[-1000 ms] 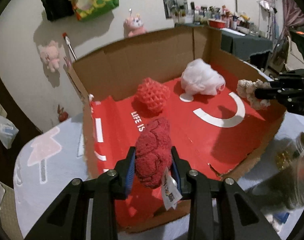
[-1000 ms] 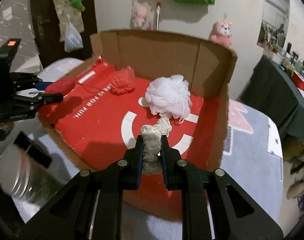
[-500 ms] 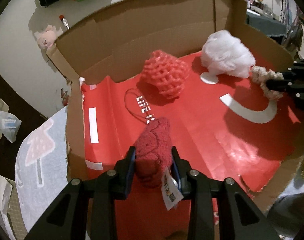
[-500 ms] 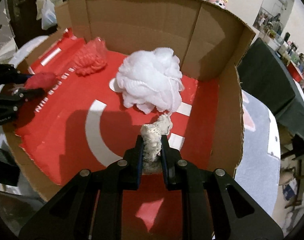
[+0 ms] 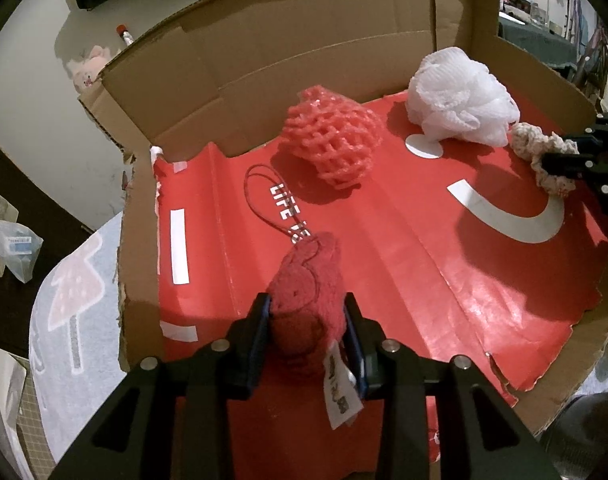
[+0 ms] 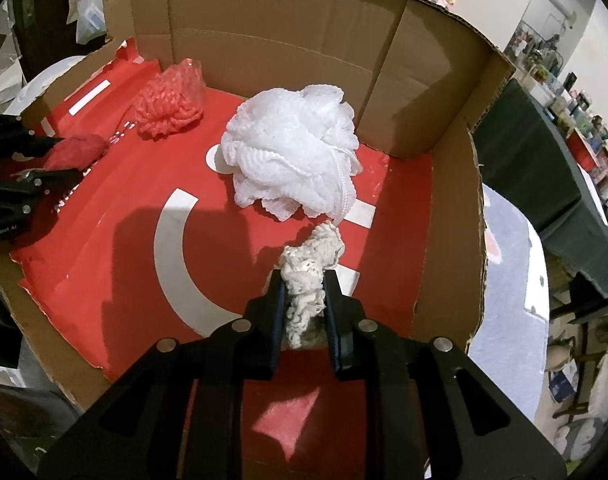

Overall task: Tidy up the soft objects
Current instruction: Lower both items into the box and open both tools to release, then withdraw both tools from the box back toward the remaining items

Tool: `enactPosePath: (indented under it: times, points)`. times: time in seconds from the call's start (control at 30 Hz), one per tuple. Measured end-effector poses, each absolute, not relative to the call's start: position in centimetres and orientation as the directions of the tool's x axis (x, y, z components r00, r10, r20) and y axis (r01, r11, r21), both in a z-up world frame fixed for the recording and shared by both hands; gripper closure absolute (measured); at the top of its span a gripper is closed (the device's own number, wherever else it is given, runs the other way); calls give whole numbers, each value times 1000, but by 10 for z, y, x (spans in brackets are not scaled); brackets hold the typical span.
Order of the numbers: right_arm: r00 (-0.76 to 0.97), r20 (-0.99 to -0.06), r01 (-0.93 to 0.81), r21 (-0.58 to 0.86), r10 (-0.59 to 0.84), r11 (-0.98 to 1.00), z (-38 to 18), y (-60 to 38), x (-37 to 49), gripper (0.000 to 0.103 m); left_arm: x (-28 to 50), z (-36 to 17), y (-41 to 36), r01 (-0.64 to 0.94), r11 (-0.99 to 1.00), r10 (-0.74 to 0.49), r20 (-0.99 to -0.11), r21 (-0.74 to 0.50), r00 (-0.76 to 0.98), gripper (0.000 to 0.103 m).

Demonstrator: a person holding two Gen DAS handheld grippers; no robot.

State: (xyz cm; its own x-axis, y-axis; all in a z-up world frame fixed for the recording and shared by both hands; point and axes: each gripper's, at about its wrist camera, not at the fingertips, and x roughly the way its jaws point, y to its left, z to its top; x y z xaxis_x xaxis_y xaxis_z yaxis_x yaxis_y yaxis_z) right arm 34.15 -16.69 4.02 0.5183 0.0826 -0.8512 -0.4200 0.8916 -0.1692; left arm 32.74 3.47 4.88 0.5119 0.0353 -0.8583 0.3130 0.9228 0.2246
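**Two soft items held over the open carton**

Over the left half of the open brown cardboard box with a glossy red printed floor, the left gripper is clenched on a dark red, terry-textured soft pad. Both blue-lined pads press its sides, and a white paper tag hangs from its lower right edge. A thin red cord loop runs from the pad's top and lies on the red floor beside white lettering.

Further right, a coral-red foam mesh sleeve rests on the floor close to the back wall. To its right sits a white ruffled mesh bath pouf, near the right rear corner and apart from the mesh sleeve.

At the right side, the right gripper grasps a cream crocheted fabric bundle. Its pads bear on the bundle's lower part; the upper part sticks out past the fingertips, just below the pouf in the right wrist view. Whether bundle and pouf touch cannot be told.

Both held items hang above the red floor, inside the carton's outline. The carton stands on a pale blue cloth with pink tree motifs.
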Motion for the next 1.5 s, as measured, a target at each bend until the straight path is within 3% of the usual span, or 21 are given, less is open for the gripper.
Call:
enactPosePath:
  times: [0.2, 0.57, 0.7, 0.77, 0.87, 1.2, 1.33, 1.5]
  points:
    - [519, -851, -419, -173, 79, 891, 41, -166, 341, 85, 327, 50, 35, 317, 923, 23, -855, 217, 518, 54]
    - [523, -848, -428, -174, 85, 887, 41, -168, 340, 83, 323, 59, 40, 308, 929, 4, -836, 207, 548, 43]
    - [511, -851, -446, -142, 121, 884, 42, -167, 336, 68, 316, 65, 41, 309, 930, -14, -821, 198, 570, 37]
    - [506, -849, -464, -122, 149, 878, 45, -163, 331, 50, 309, 71, 41, 306, 931, -23, -807, 197, 590, 36]
    - [549, -824, -458, -155, 141, 875, 53, -157, 320, 38, 298, 82, 41, 301, 938, -56, -787, 168, 615, 30]
    - [636, -739, -407, -78, 222, 910, 116, -172, 271, 36, 223, 146, 29, 277, 953, -136, -641, 124, 755, 9]
    - [717, -652, -390, -79, 248, 918, 149, -174, 229, 27, 185, 167, 31, 265, 960, -165, -578, 92, 799, 5]
    - [798, -537, -375, -88, 273, 923, 171, -177, 170, 27, 135, 181, 30, 246, 966, -180, -481, 77, 858, 0]
